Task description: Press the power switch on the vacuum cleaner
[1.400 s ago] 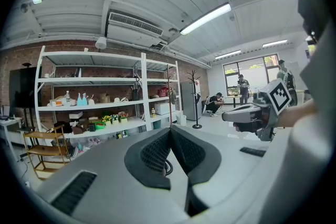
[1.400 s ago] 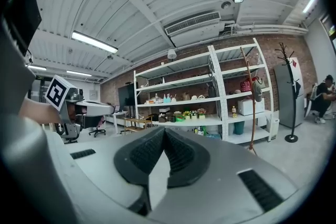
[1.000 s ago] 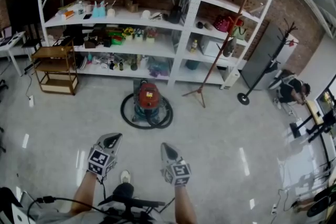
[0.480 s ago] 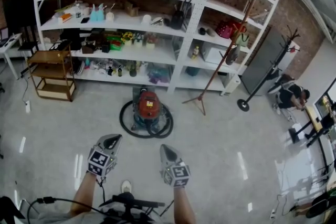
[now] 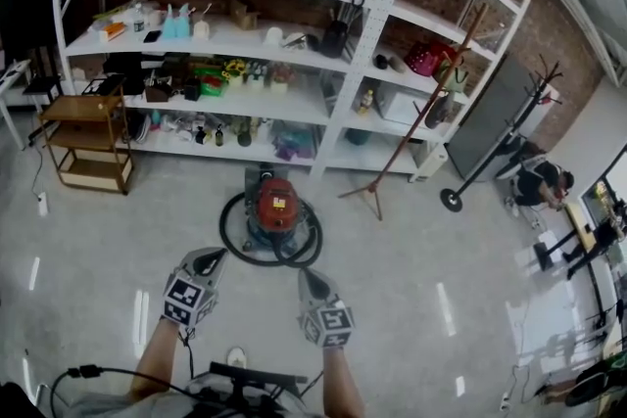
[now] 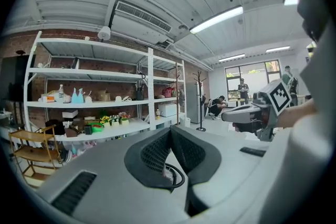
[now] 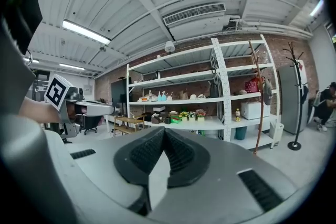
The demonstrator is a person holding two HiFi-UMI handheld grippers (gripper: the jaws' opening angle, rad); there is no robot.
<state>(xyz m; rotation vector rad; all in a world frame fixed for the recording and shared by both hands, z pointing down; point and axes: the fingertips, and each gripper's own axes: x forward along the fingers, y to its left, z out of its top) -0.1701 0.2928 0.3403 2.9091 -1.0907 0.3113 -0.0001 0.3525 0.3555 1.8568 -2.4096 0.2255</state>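
Note:
A red vacuum cleaner (image 5: 275,204) stands on the grey floor in front of the shelves, with its black hose (image 5: 238,248) coiled around its base. No power switch can be made out at this distance. In the head view my left gripper (image 5: 210,255) and right gripper (image 5: 305,274) are held side by side, short of the vacuum and pointing toward it. Both are shut with nothing in them. In the left gripper view the left gripper (image 6: 169,130) has its jaws meeting at the tip. The right gripper (image 7: 164,130) looks the same in its own view.
Tall white shelving (image 5: 329,117) full of small items stands behind the vacuum. A wooden cart (image 5: 83,144) is at the left. A leaning wooden pole on a tripod (image 5: 377,186) and a black coat stand (image 5: 452,201) are at the right. A person (image 5: 542,181) crouches at the far right.
The view has moved forward. The vacuum and shelves have come nearer, and the vacuum now lies closer to both gripper tips. Both grippers stay shut.

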